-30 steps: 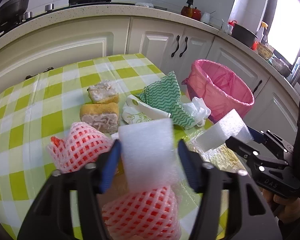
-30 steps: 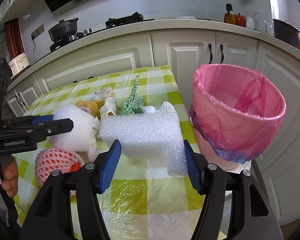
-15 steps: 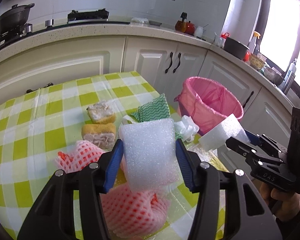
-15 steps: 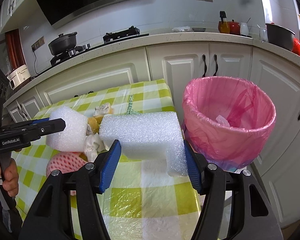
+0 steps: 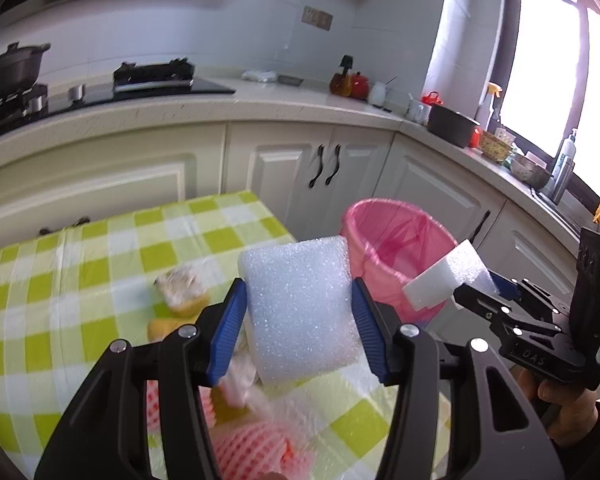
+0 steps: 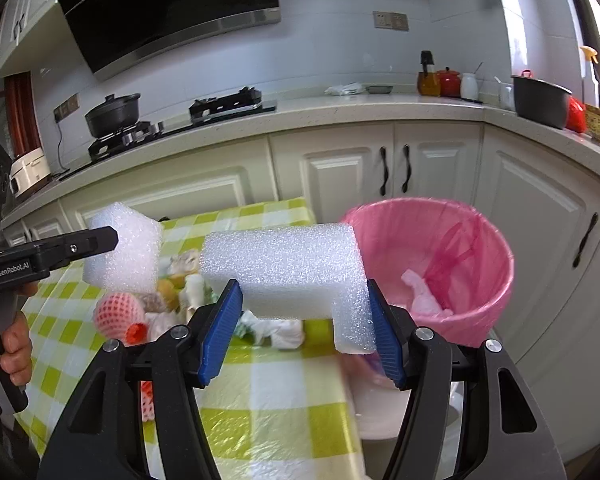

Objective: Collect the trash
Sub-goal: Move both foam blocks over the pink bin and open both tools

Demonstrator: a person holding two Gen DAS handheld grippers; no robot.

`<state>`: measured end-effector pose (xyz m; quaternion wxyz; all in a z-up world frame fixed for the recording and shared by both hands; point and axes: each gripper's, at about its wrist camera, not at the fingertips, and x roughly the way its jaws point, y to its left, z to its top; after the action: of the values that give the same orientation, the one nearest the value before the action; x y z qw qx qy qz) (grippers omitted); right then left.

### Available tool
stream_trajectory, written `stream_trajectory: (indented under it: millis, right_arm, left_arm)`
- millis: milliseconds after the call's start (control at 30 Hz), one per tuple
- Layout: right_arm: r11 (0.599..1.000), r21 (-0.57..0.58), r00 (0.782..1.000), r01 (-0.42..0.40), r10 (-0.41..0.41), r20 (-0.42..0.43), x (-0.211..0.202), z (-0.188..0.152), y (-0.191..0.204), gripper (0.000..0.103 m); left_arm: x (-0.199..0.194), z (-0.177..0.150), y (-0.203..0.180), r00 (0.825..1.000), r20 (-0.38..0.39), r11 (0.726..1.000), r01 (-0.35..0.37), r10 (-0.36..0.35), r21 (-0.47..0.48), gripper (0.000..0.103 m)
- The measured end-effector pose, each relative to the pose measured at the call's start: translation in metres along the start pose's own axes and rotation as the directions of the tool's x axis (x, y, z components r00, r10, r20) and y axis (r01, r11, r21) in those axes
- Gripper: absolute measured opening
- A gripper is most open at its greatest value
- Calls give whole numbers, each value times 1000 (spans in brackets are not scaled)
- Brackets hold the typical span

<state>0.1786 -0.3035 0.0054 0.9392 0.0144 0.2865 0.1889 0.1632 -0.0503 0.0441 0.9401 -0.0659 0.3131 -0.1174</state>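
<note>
Both tongs (image 5: 298, 312) (image 6: 302, 322) grip foam blocks beside pink bin (image 6: 460, 216)

Bin (image 6: 440, 248) right of table (image 6: 276, 400)

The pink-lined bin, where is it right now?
In the right wrist view the pink-lined bin stands on the floor right of the checked table, just beyond the right claw holding L-shaped foam.

Black hand-held gripper (image 5: 298, 320) frames, blue ribbed pads (image 5: 228, 330), silver screws, white "GenRobot.AI" lettering.
</note>
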Motion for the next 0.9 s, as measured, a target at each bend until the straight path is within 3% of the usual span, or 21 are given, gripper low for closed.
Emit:
stream_trajectory:
  millis: [433,600,900]
  right_arm:
    - [990,55,989,130,-134,59,4,42,-76,59]
    - [983,104,987,152,-157,43,17,52,-110,59]
    - [975,125,982,186,-189,18,41,61,-146,60]
  left_arm:
    - [53,79,-70,985,69,986,157,-161,58,52]
    - [90,101,-94,975,51,976,213,-216,51,52]
    - [154,115,-125,970,-8,968,242,-242,63,53]
